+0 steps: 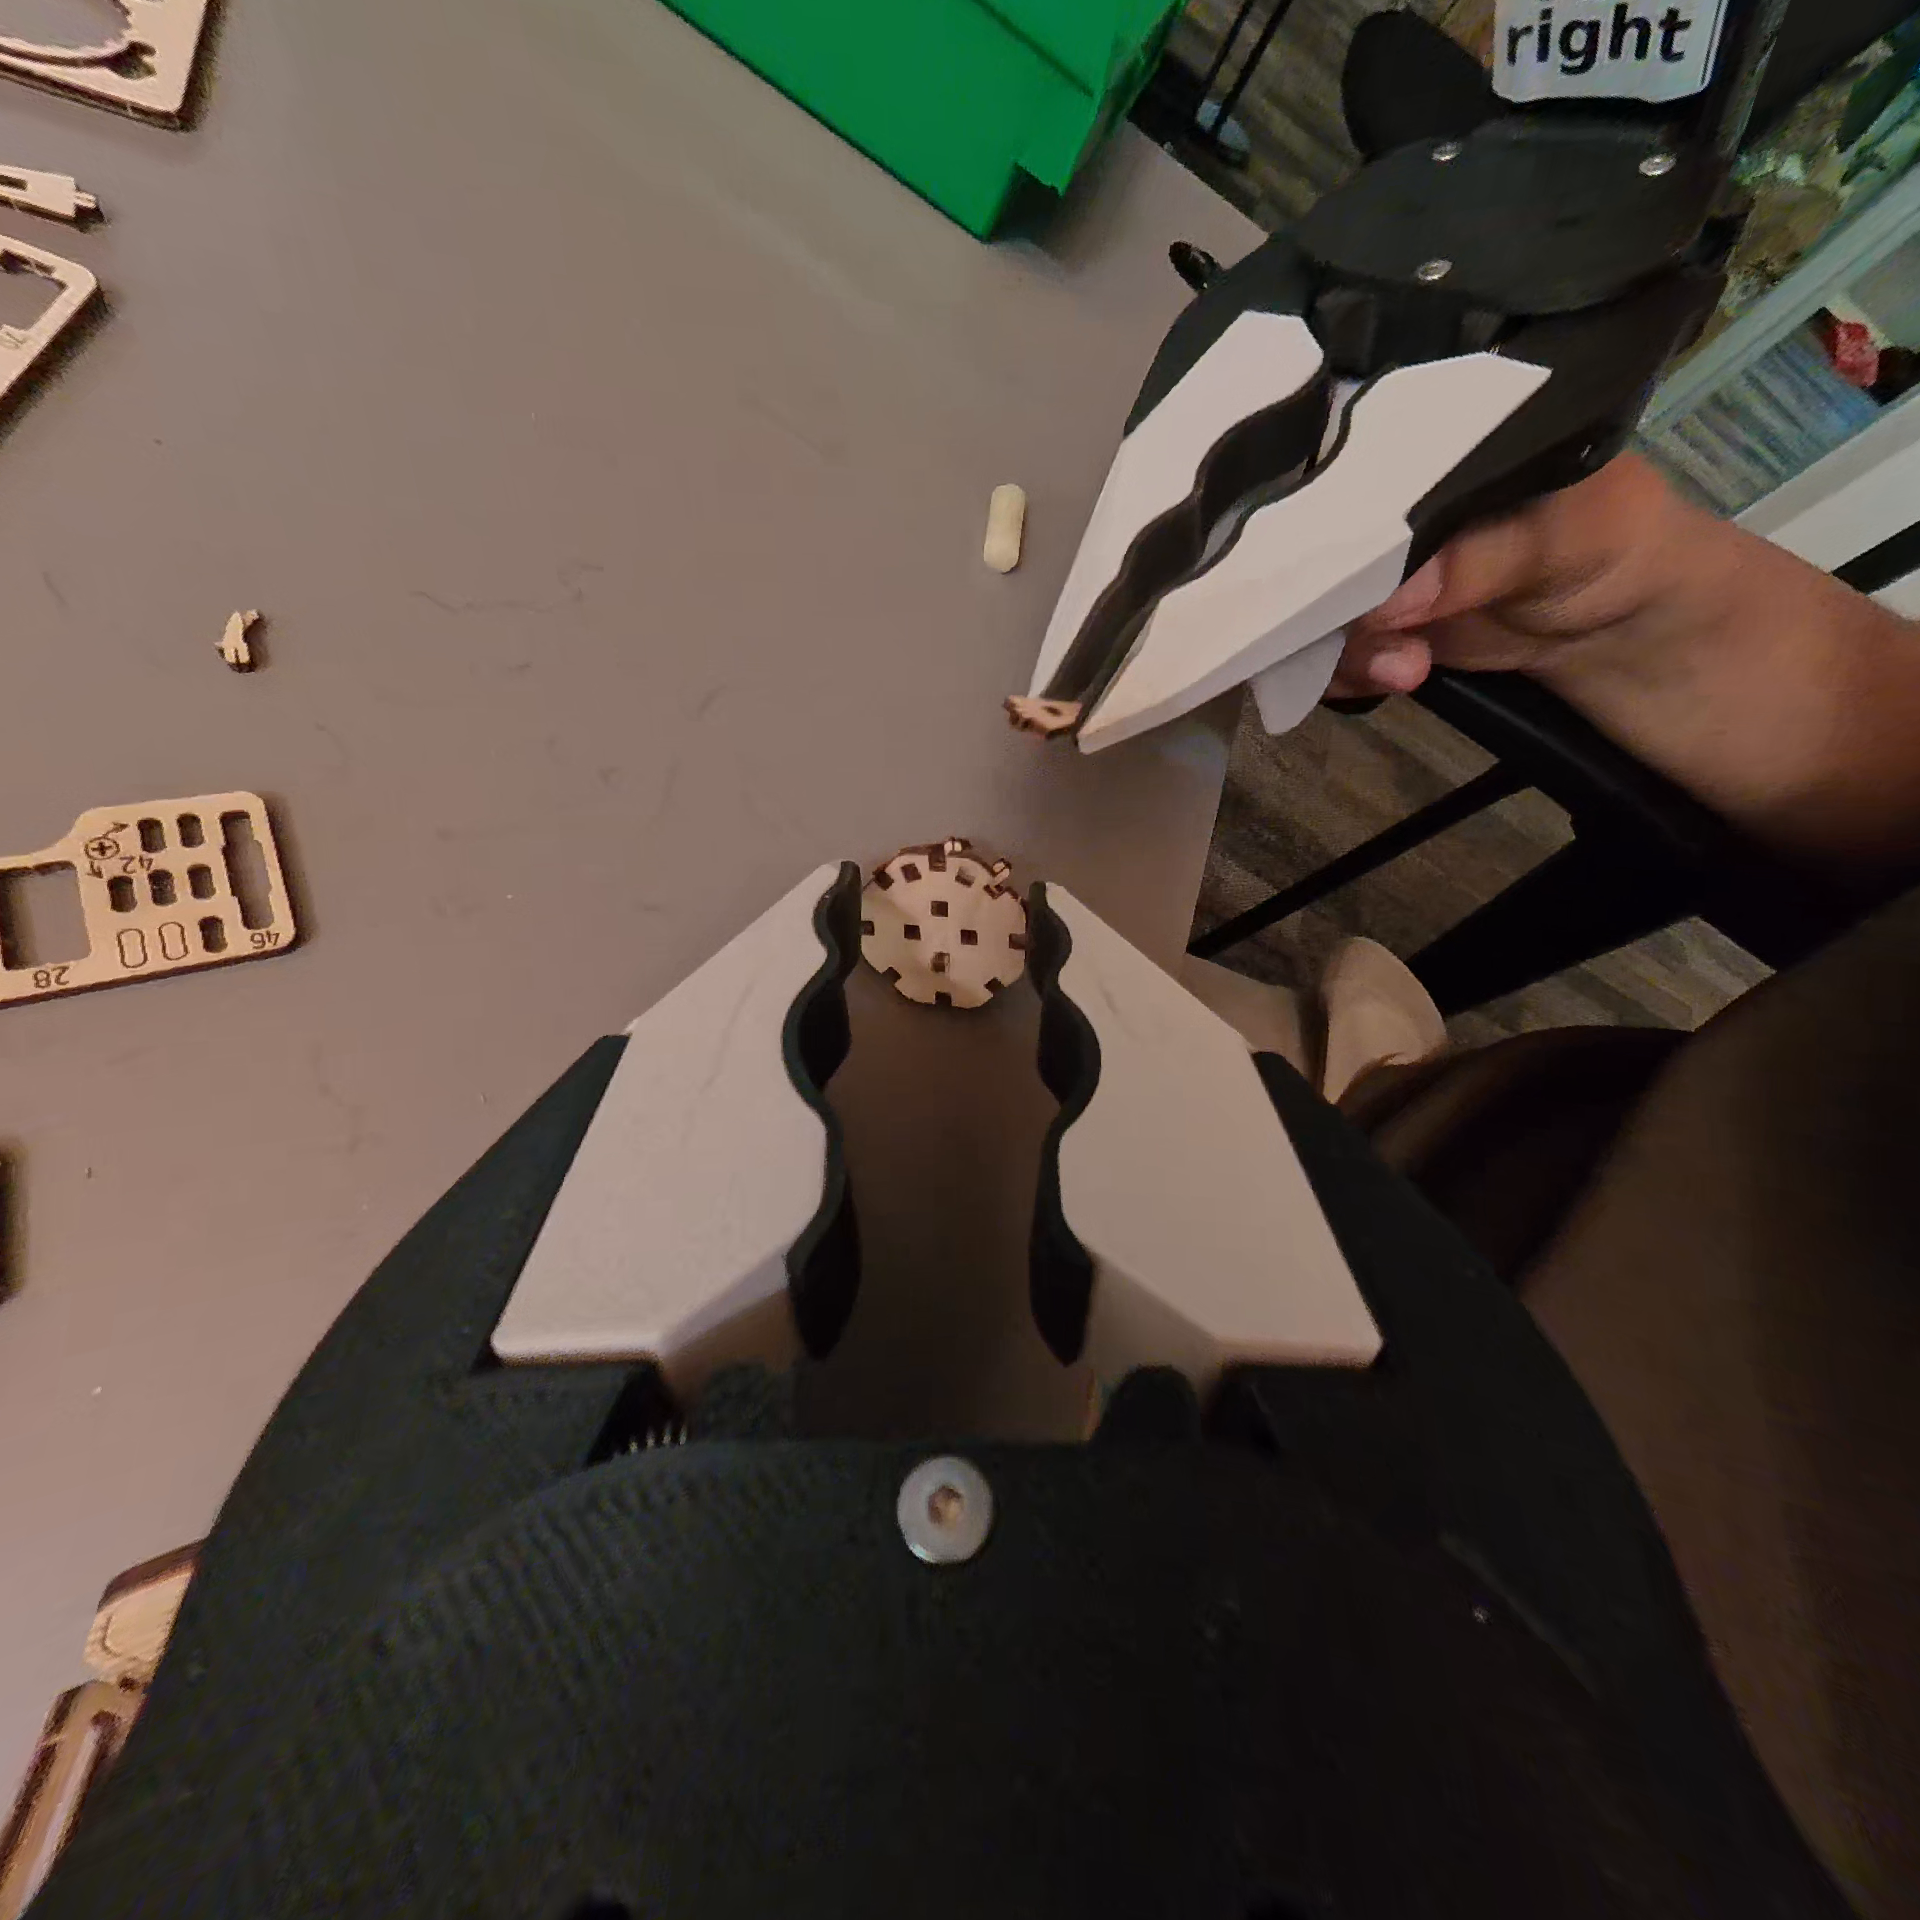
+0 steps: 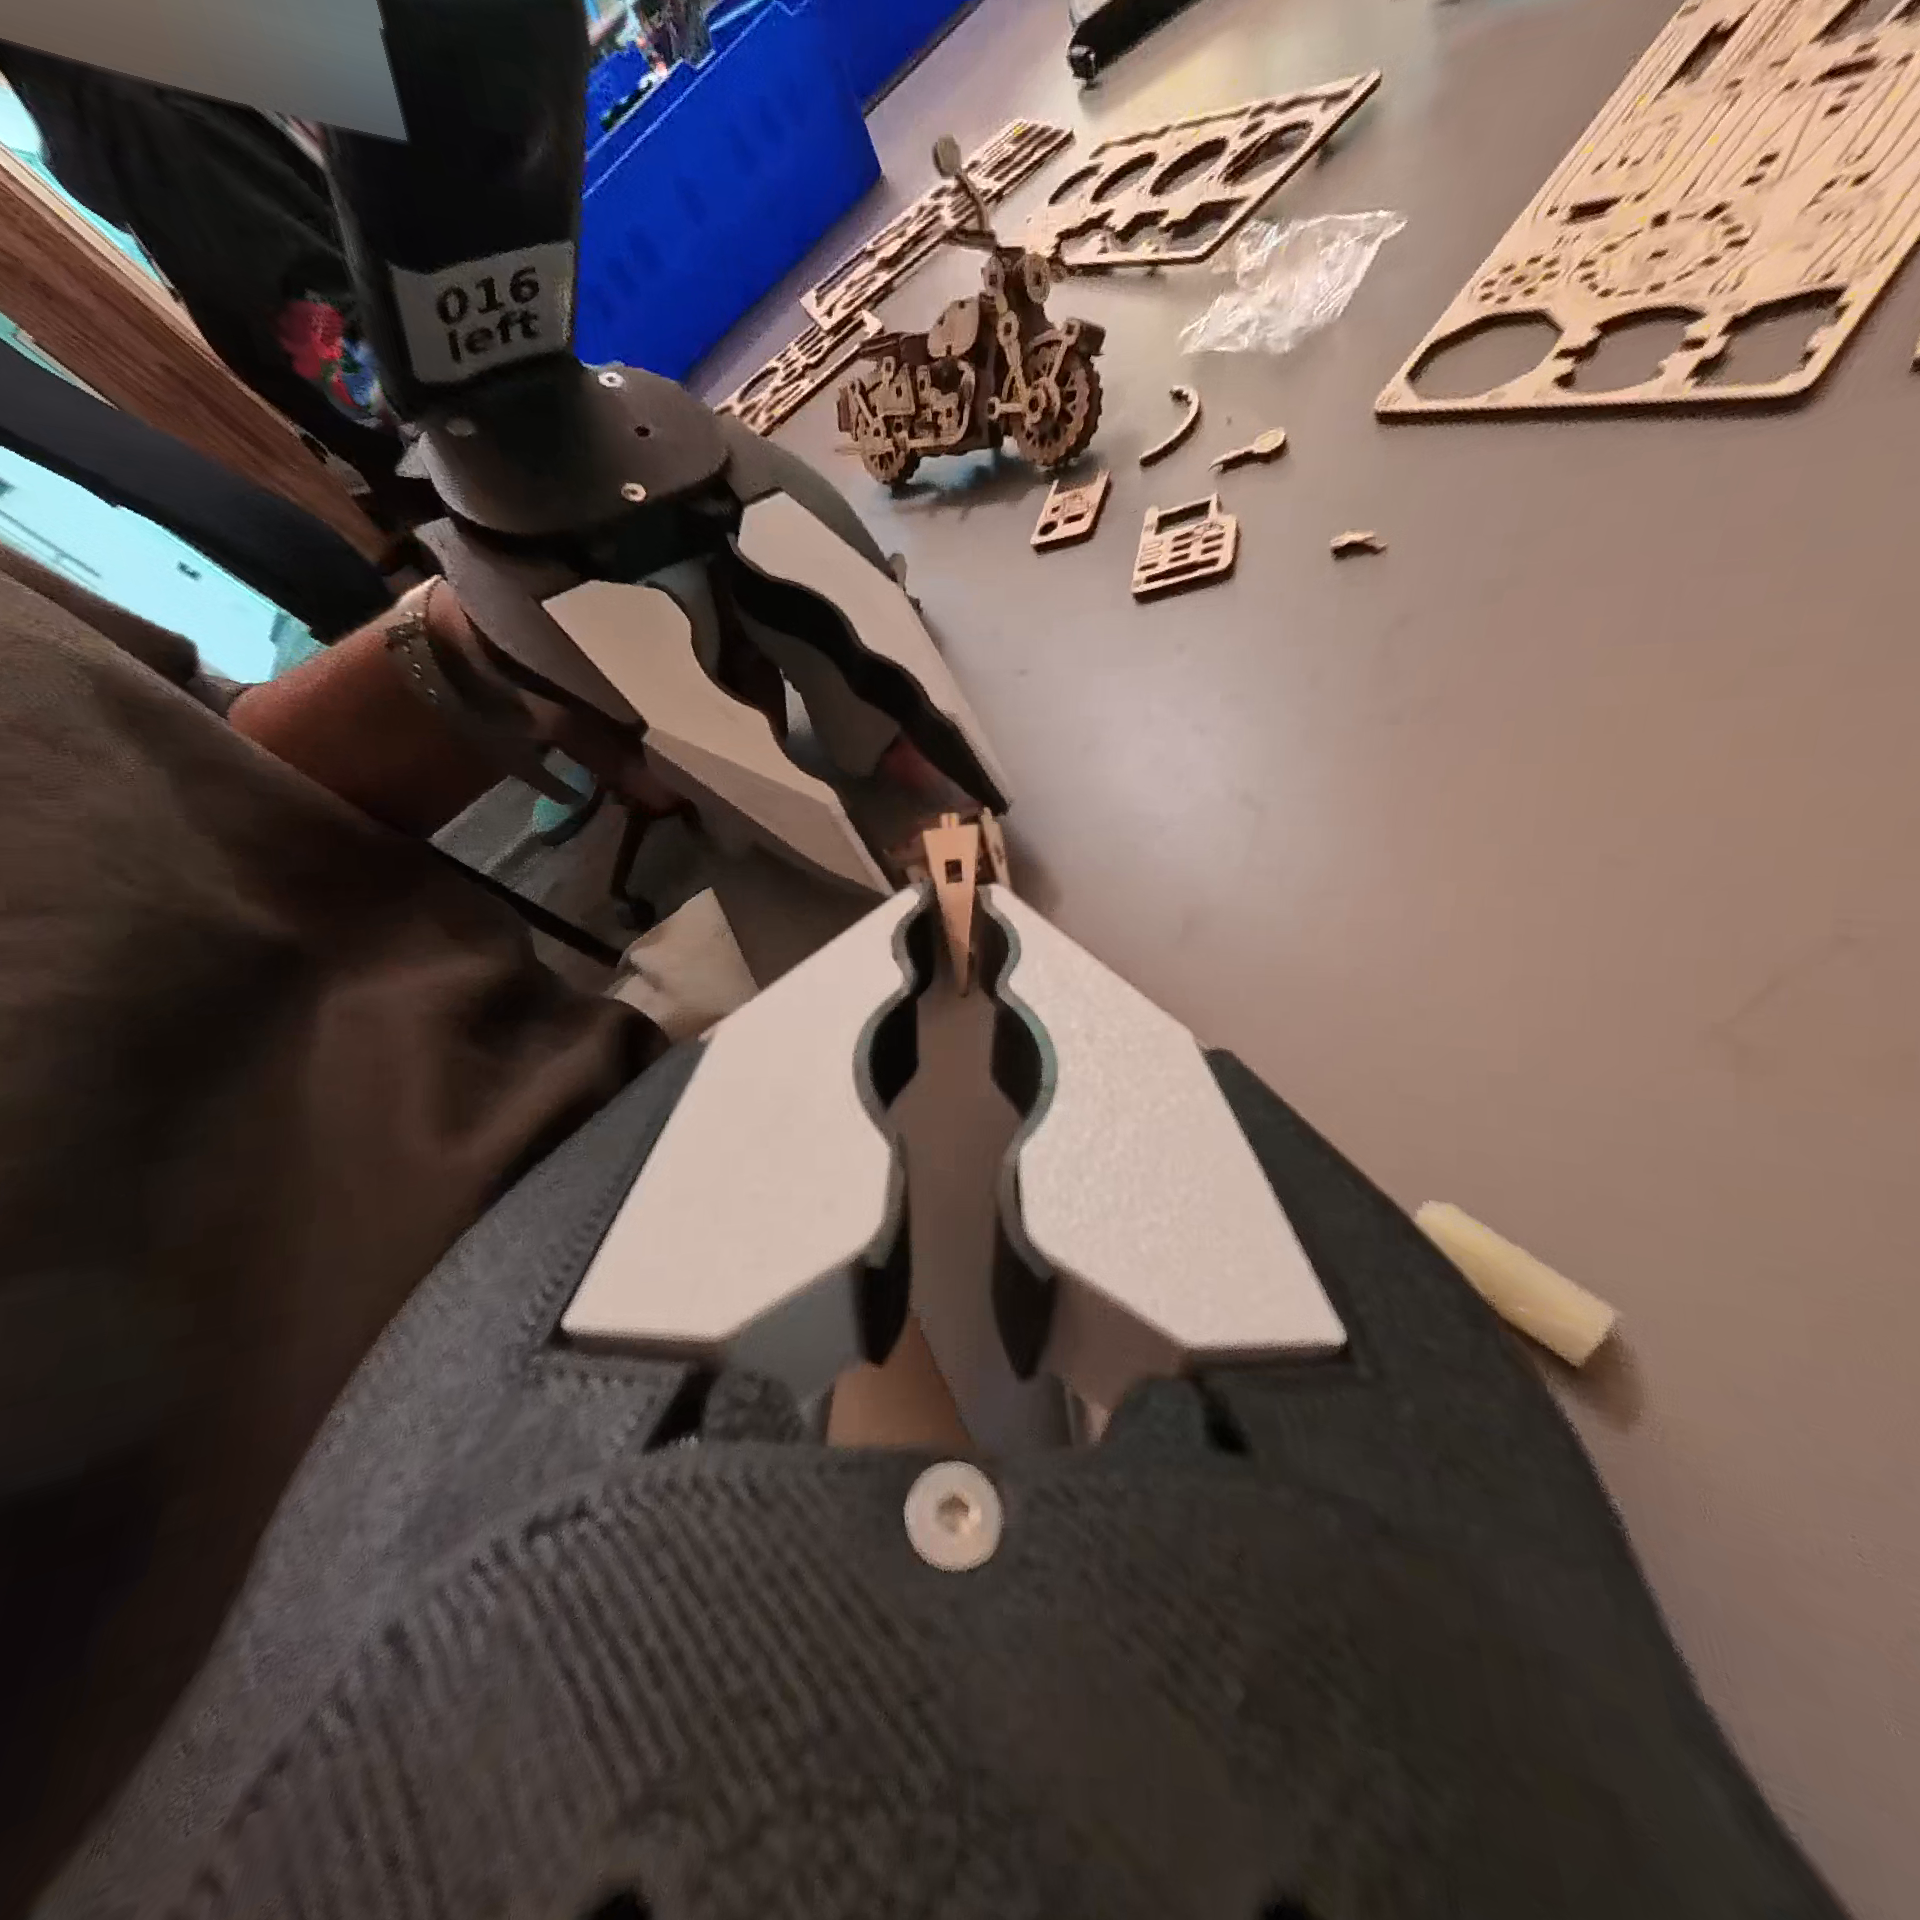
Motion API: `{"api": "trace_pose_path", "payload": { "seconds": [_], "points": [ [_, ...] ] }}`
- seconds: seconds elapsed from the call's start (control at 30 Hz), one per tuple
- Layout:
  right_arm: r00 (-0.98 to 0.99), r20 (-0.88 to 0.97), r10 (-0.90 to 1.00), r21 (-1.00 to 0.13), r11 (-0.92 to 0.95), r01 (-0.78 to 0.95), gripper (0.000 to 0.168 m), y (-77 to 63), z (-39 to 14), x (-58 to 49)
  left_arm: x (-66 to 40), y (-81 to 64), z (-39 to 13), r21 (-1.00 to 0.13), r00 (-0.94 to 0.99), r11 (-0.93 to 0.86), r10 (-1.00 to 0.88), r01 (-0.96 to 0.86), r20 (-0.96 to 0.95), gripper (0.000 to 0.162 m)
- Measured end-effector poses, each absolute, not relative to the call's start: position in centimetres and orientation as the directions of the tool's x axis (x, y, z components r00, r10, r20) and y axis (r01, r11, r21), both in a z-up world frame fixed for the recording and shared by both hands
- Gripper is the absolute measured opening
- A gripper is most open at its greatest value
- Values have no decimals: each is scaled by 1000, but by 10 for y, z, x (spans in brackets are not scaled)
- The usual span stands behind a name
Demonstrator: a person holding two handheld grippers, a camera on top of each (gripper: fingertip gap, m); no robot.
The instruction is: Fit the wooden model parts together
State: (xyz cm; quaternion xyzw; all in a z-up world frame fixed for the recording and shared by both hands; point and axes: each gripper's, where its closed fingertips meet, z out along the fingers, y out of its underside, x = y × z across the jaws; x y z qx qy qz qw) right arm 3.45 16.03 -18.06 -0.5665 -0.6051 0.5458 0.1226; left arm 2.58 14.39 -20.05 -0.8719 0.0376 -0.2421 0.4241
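Observation:
My left gripper [image 1: 940, 912] is shut on a round, notched wooden disc [image 1: 943, 940] with small square holes, held by its rim just above the grey table [image 1: 582, 520]. My right gripper [image 2: 956, 896] is shut on a small, thin wooden piece [image 2: 956, 914] that sticks out past its tips. In the left wrist view the right gripper [image 1: 1062, 717] comes in from the upper right, its piece [image 1: 1039, 715] a short way beyond the disc and apart from it. In the right wrist view the left gripper [image 2: 940, 844] sits just ahead of my tips.
A pale wax stick [image 1: 1004, 528] lies near the right gripper. A small wooden scrap [image 1: 241, 639] and a punched part card [image 1: 145, 894] lie to the left. A green box [image 1: 935, 94] stands at the back. A built wooden motorcycle [image 2: 971, 384], part sheets [image 2: 1662, 239] and a plastic wrapper [image 2: 1288, 275] lie farther off. Both grippers' tips are close together, under 4 cm apart. The punched part card [image 1: 145, 894] lies around 11 centimetres away from my left fingertips. My right wrist view [image 2: 1176, 544] looks at it from another angle.

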Motion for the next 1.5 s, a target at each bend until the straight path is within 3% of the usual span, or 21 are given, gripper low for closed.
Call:
{"api": "trace_pose_path", "payload": {
  "seconds": [0.4,0.87,1.5],
  "points": [
    [-403,-372,836,-799,-68,597,5,138,-197,35,37,136,-204,-733,844,-670,-324,114,428,30],
    [-416,-569,709,-729,-200,655,5,133,-192,45,46,133,-198,-772,829,-634,-402,54,388,29],
    [-377,-604,702,-690,-225,688,6,133,-199,43,46,133,-202,-752,824,-657,-392,60,408,28]
  ]
}}
